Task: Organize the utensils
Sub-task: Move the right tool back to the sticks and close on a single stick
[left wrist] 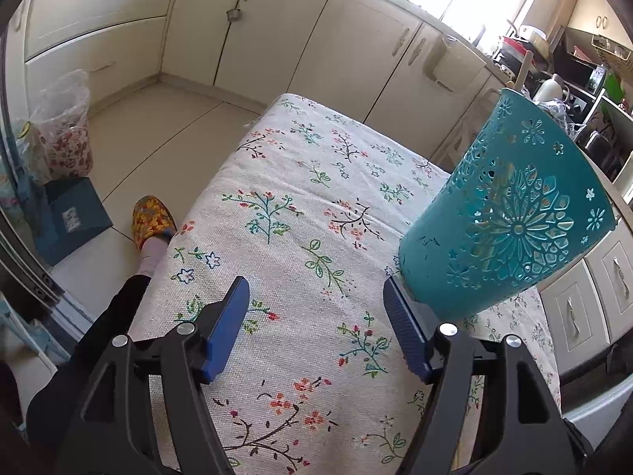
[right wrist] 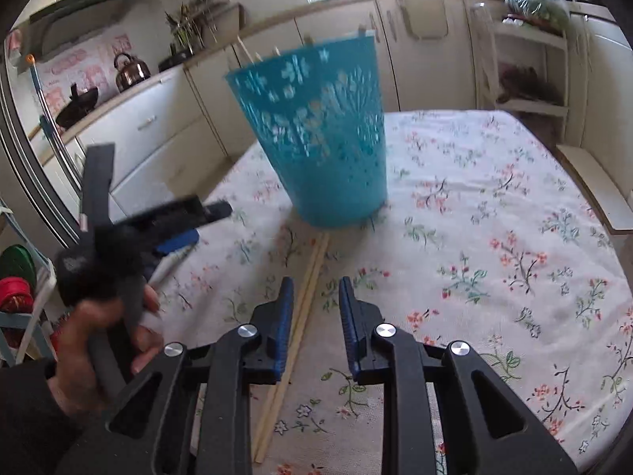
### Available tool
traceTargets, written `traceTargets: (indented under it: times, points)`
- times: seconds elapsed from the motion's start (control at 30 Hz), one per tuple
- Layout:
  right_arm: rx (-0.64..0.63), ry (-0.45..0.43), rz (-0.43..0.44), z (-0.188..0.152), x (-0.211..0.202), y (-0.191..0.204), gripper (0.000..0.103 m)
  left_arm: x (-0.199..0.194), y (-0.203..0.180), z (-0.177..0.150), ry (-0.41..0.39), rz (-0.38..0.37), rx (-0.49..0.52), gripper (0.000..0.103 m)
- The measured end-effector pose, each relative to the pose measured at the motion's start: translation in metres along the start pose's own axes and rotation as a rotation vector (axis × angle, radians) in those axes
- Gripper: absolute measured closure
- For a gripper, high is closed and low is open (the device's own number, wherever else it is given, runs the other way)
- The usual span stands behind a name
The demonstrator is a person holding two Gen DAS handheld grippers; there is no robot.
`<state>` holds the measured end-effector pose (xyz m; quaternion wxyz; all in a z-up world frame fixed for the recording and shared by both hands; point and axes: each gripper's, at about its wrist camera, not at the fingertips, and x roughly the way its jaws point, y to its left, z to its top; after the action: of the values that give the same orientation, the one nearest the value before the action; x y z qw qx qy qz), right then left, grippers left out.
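We see the right gripper (right wrist: 315, 324) low over the floral-clothed worktop (right wrist: 494, 237), jaws a small way apart with nothing between them, only cloth showing in the gap. A pair of wooden chopsticks (right wrist: 300, 308) lies flat on the worktop, running from near the teal holder's base back toward us; it passes just left of the right gripper's left finger (right wrist: 283, 320), beside or partly under it, outside the jaws, and we cannot tell if it touches. The teal cut-out utensil holder (right wrist: 320, 134) stands upright ahead of the right gripper, near the far end of the chopsticks, with some thin stick tips poking above its rim. In the left wrist view we see the left gripper (left wrist: 316, 328) with its jaws wide apart, holding nothing, just cloth between them. The utensil holder (left wrist: 510, 213) sits outside the left gripper's right finger (left wrist: 403, 324), just beside it at the base; contact unclear. In the right wrist view the person's hand (right wrist: 103, 340) grips the left gripper's handle at left, blurred, over the worktop edge. A white pen-like item lies under that gripper, too blurred to name.
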<state>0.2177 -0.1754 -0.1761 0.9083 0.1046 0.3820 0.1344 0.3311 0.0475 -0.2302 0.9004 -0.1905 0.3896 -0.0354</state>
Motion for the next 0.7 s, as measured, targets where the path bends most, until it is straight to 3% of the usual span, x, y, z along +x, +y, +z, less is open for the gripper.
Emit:
traceTargets:
  times: [0.33, 0.53, 0.6, 0.7]
  points:
    - [-0.044, 0.128, -0.088, 0.002, 0.049, 0.008, 0.082, 0.0, 0.001, -0.001, 0.002, 0.005, -0.006, 0.034]
    - [-0.119, 0.132, -0.121, -0.002, 0.052, 0.02, 0.083, 0.0, 0.001, -0.001, 0.001, 0.002, -0.007, 0.034]
    - [-0.13, 0.128, -0.132, -0.004, 0.05, 0.019, 0.091, 0.0, 0.001, -0.002, 0.001, 0.002, -0.008, 0.034]
    - [-0.104, 0.122, -0.149, -0.005, 0.044, 0.006, 0.095, -0.001, 0.001, -0.002, 0.001, 0.001, -0.007, 0.034]
